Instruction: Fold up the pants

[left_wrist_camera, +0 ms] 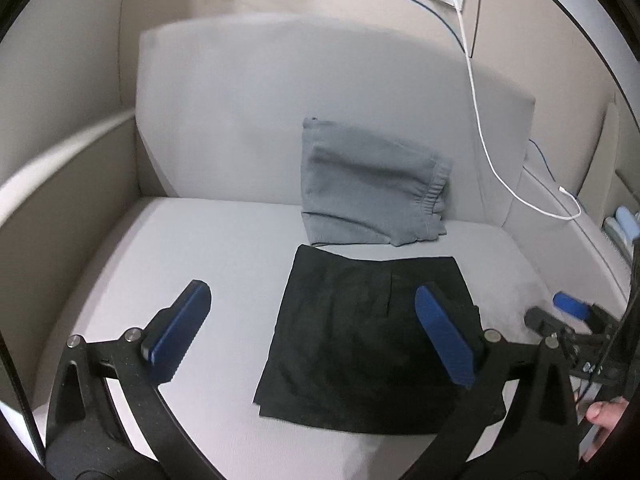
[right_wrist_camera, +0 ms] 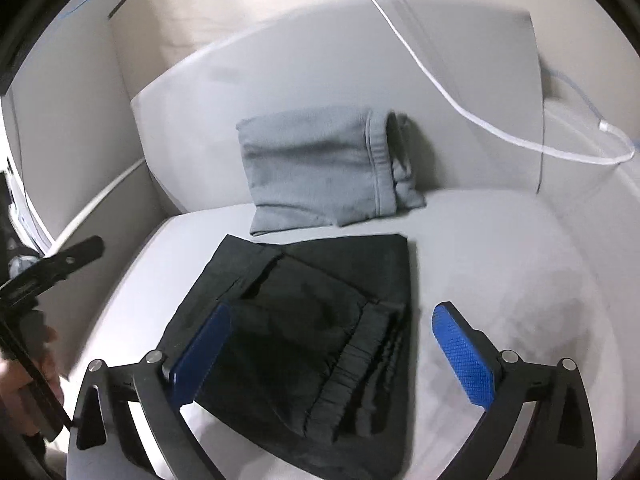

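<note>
We note the folded black fabric pants (left_wrist_camera: 372,344) flat on the light grey sofa seat cushion (left_wrist_camera: 180,248), ahead between both wide, empty jaws. Only the right wrist view shows their elastic waistband (right_wrist_camera: 356,364). Beyond lie folded grey sweatpants (left_wrist_camera: 368,184) and a white cable (left_wrist_camera: 484,148).

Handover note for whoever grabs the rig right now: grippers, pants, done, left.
Left gripper: open, empty, above the black pants.
Right gripper: open, empty, over the same pants, elastic waistband side toward it.
Black pants: folded into a flat rectangle on the seat cushion, near the front.
Grey pants: folded, propped against the backrest just behind the black pair.
White cable hangs over the right side of the backrest, apart from both garments.
Done: both pairs look folded.
Left: possibly tidy or stack them; no unfolded pants in view.
</note>
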